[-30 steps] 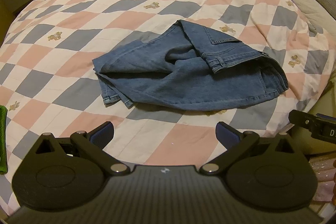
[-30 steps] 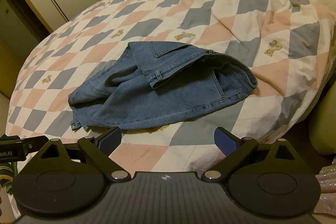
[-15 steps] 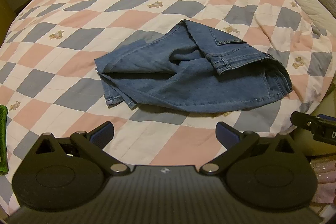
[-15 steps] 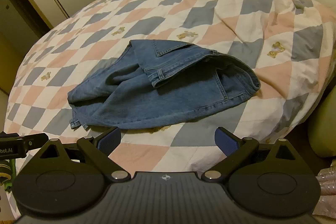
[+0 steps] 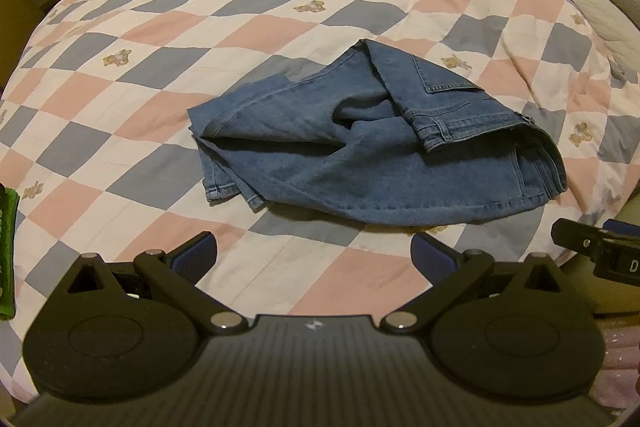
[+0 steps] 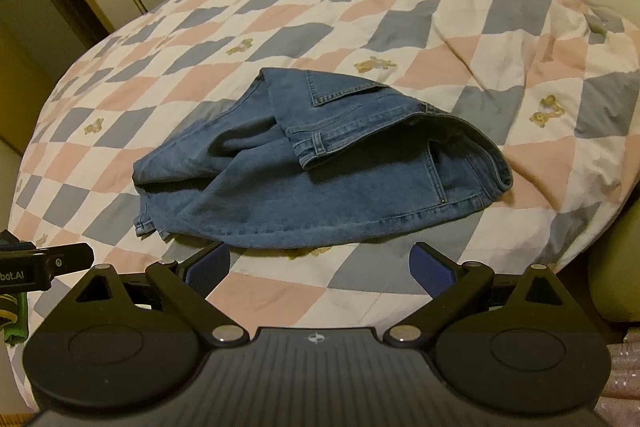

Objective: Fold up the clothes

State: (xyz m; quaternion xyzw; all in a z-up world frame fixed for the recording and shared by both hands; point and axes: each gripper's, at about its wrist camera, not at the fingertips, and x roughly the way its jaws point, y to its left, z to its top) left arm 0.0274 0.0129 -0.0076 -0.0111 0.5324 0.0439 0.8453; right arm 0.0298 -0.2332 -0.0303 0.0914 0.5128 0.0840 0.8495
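Against the frames from 1 s ago, both cameras sit closer to the jeans [image 5: 360,163], which fill more of each view; their crumpled pose is unchanged. They lie on the checked quilt [image 5: 160,39] of the bed, long axis left to right: leg hems left, open waistband right. The left gripper [image 5: 314,257] and right gripper [image 6: 320,265] hover at the near edge, fingers [image 5: 198,255] spread, holding nothing
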